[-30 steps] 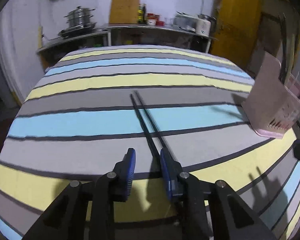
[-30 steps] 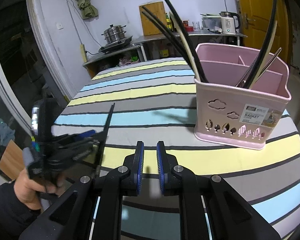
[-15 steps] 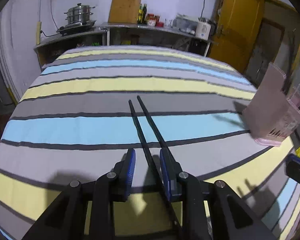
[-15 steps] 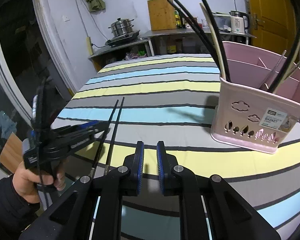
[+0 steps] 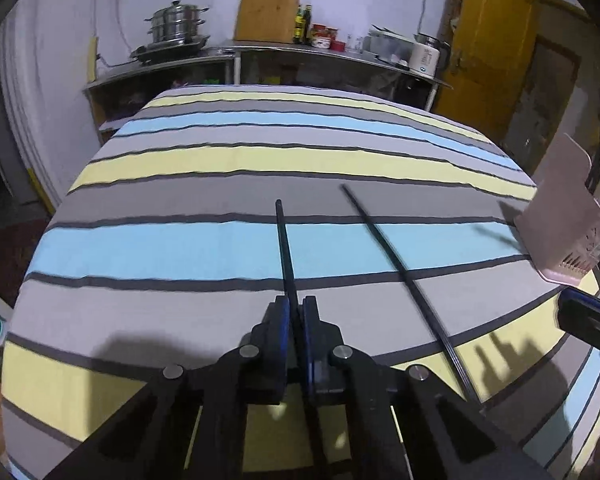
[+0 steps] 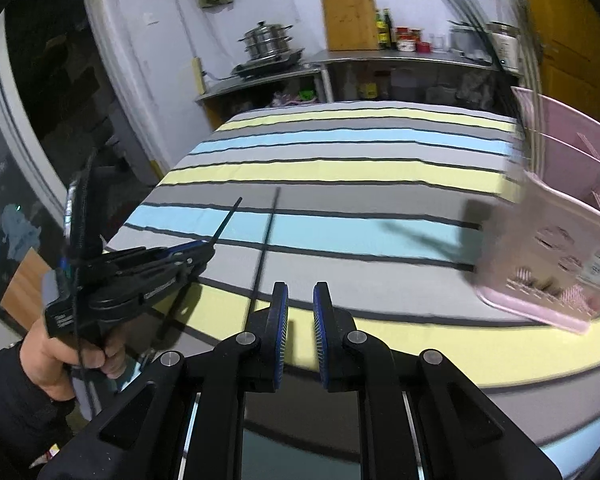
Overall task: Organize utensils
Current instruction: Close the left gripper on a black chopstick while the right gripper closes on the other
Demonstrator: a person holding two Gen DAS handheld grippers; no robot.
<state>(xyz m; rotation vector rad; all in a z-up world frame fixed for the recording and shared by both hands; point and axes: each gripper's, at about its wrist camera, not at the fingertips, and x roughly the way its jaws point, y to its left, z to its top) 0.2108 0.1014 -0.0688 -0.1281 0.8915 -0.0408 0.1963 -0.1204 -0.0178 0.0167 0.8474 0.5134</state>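
Between your left gripper's [image 5: 295, 312] jaws sits one black chopstick [image 5: 285, 248] — they have just been closing and now pinch it near its thick end, tip pointing out over the cloth. Your right gripper [image 6: 300, 304] holds nothing, its jaws a narrow gap apart. The second chopstick [image 5: 400, 268] lies loose on the table just to the right of the held one, splayed away from it. By my reading, you are partway: the pink utensil basket [image 6: 556, 248] at the right edge already holds several long utensils, and these two remain. Striped cloth [image 5: 180, 240] — grey, blue, yellow — covers the table; beyond it stand a steel counter [image 5: 300, 50] with a steamer pot [image 5: 176, 24], a cutting board [image 5: 268, 8] and a yellow door [image 5: 488, 40].
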